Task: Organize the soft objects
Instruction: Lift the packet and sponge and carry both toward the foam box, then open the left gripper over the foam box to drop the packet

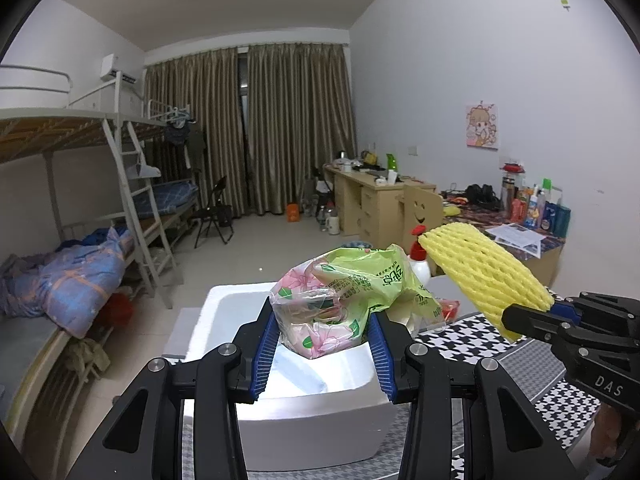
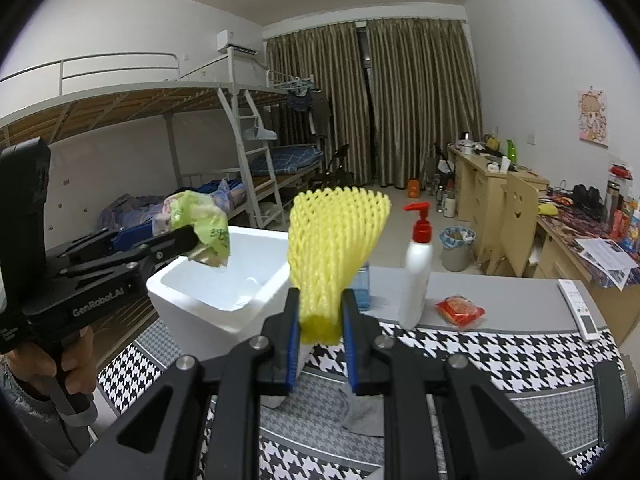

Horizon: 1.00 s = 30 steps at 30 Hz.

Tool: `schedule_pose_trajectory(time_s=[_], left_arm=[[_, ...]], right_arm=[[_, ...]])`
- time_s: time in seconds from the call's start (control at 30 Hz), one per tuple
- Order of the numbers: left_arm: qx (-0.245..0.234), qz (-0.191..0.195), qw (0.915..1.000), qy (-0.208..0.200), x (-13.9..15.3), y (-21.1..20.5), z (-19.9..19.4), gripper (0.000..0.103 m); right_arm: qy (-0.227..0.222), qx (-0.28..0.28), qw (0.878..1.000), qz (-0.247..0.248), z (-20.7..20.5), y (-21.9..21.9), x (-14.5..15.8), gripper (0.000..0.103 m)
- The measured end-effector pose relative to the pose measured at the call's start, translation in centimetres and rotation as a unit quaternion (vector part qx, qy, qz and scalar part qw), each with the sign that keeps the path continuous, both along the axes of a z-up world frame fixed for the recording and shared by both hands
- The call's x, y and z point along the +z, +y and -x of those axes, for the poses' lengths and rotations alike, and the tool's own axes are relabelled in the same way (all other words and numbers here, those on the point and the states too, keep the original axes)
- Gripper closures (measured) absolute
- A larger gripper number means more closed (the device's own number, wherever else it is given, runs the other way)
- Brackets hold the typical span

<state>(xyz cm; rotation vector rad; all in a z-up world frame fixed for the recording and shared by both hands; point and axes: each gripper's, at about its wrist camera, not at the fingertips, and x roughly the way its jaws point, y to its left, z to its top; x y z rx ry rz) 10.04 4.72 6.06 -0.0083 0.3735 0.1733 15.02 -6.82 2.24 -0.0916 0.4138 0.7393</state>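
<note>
Between the blue pads of the left hand-held gripper sits a crumpled green-and-pink plastic bag, clamped from both sides and held up over the open white foam box; the bag hangs above the box's cavity, not resting inside. Right hand-held gripper is clenched on the bottom end of a yellow foam net sleeve, which fans upward and outward from the jaws, clear of the bench surface. Left wrist view shows the same sleeve sticking up to the left from the right gripper, just beside the bag but apart from it. Foam box stands at the left end of the bench, on a black-and-white houndstooth cloth. Just past the sleeve on the bench: a white pump bottle with a red pump, upright; a small red packet lying flat to its right; a blue box partly hidden behind the sleeve. White remote lies near the right edge of the bench. A hand grips the left gripper's handle at lower left of the right wrist view. Behind: bunk beds, closed curtains, cluttered desks along the right wall.
</note>
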Motion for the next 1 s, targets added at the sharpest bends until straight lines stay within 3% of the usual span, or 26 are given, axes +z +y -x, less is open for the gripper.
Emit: schedule_pose_trajectory(time_s=[0.83, 0.93, 1.0], left_arm=[[0.036, 0.015, 0.9991, 0.019, -1.3, 3.9, -1.5, 0.058], [0.032, 0.018, 0.9991, 0.021, -1.5, 4.2, -1.6, 0.051], [0.032, 0.017, 0.9991, 0.023, -1.6, 4.3, -1.6, 0.034]], right_arm=[[0.008, 0.027, 0.999, 0.018, -0.8, 4.1, -0.1, 0.08], [0.009, 0.028, 0.999, 0.021, -0.9, 4.4, -0.1, 0.08], [0.01, 0.029, 0.999, 0.022, -0.9, 4.7, -0.1, 0.08]])
